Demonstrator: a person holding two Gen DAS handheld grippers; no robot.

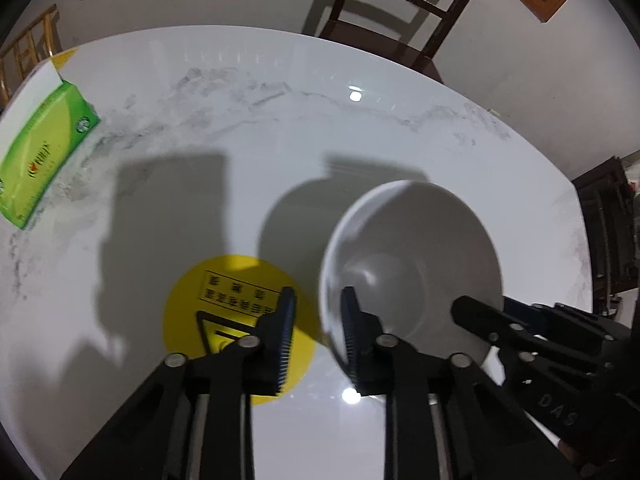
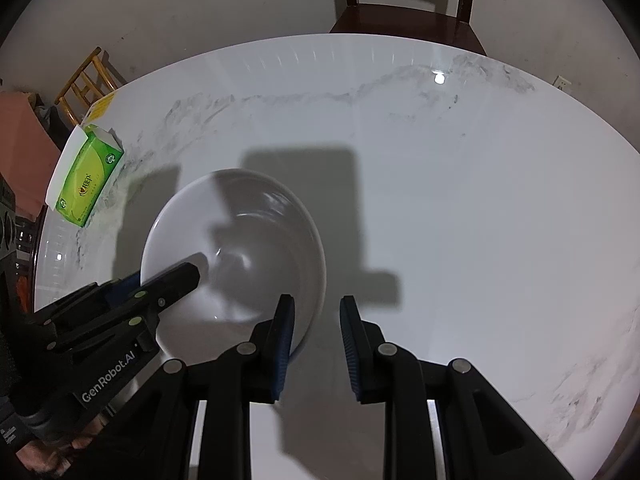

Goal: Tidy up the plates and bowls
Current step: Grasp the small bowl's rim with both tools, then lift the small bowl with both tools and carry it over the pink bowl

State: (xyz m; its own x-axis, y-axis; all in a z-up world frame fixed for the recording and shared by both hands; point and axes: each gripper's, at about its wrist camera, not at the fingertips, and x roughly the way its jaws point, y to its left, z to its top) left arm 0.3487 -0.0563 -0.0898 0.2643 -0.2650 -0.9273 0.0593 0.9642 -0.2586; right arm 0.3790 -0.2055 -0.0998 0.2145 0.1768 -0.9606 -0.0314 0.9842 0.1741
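My left claw (image 1: 318, 336) is nearly closed, pinching the near left rim of the white bowl (image 1: 420, 240), one finger inside it and one outside. My right claw (image 2: 317, 332) is also narrow and clamps the bowl's right rim the same way. Just left of the bowl a round yellow sticker (image 1: 224, 288) lies on the marble table (image 1: 280, 120). Far left of the bowl sits a green tissue box (image 1: 44, 148). Beyond the bowl, past the table edge, stands a dark wooden chair (image 1: 392, 12).
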